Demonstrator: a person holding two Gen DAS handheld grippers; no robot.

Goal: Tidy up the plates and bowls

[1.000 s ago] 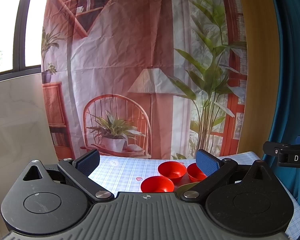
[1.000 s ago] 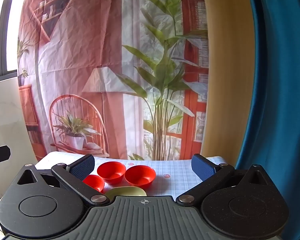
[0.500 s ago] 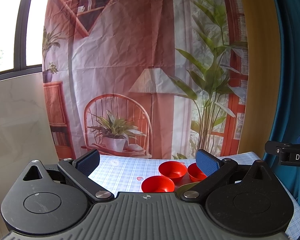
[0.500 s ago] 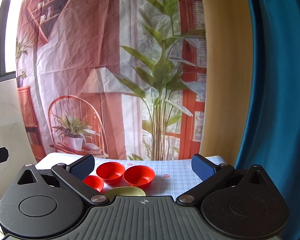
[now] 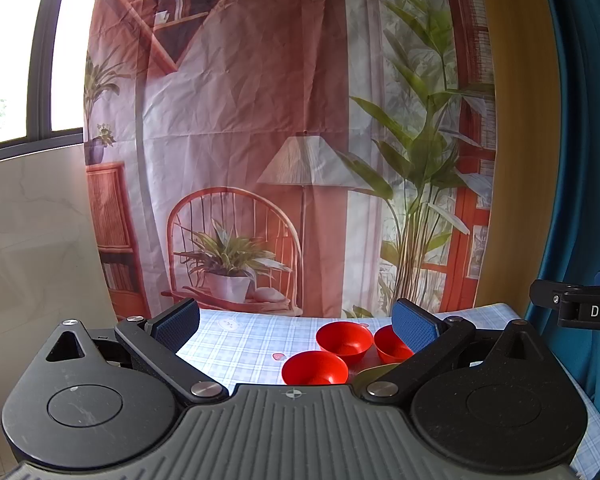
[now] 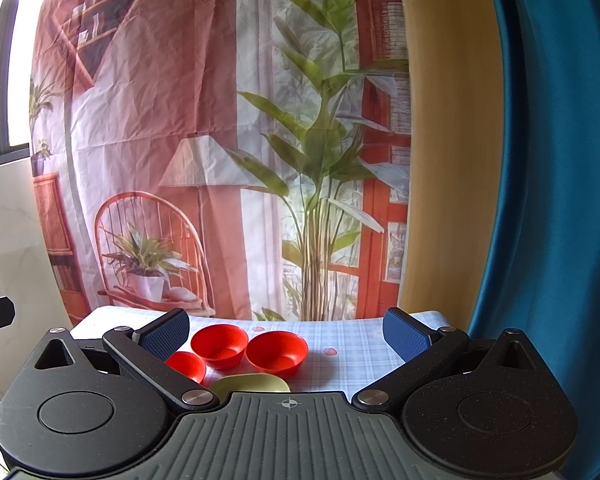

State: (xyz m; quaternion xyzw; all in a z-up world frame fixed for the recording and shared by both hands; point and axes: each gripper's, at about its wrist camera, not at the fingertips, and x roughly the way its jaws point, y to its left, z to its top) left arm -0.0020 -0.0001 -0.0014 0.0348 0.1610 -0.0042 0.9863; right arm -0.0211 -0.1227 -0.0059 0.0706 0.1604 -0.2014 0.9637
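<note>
Left tool [image 5: 296,326] held above the near edge of the worktop [image 5: 236,344], fingers spread wide, blue pads [image 5: 178,322] facing inward, nothing between them. Right tool [image 6: 286,330] likewise spread wide and empty, raised over the near side of the worktop [image 6: 364,354].

Worktop covered in pale blue checked cloth with small printed hearts. Three red bowls clustered on it, all upright and empty:
- near red bowl [image 5: 315,368] in the left wrist view, closest to that tool body;
- middle red bowl [image 5: 344,340] just behind it, close beside or touching, cannot tell which;
- far-side red bowl [image 5: 390,348] partly hidden behind the right pad of the left tool.

Same group in the right wrist view: small red bowl [image 6: 186,365] partly behind the left finger, centre bowl [image 6: 219,345], larger-looking bowl [image 6: 277,354] just to its right, rims close together.

Olive-green dish [image 6: 252,383] lying in front of the bowls, near edge cut off by the tool body; only a sliver of it [image 5: 374,372] seen in the left wrist view.

Printed backdrop [image 5: 260,140] hanging behind the worktop: chair, lamp, potted plants. Teal curtain [image 6: 548,200] at right. Window [image 5: 16,52] at far left. Edge of the other tool's black body [image 5: 572,306] at the right margin of the left wrist view.
</note>
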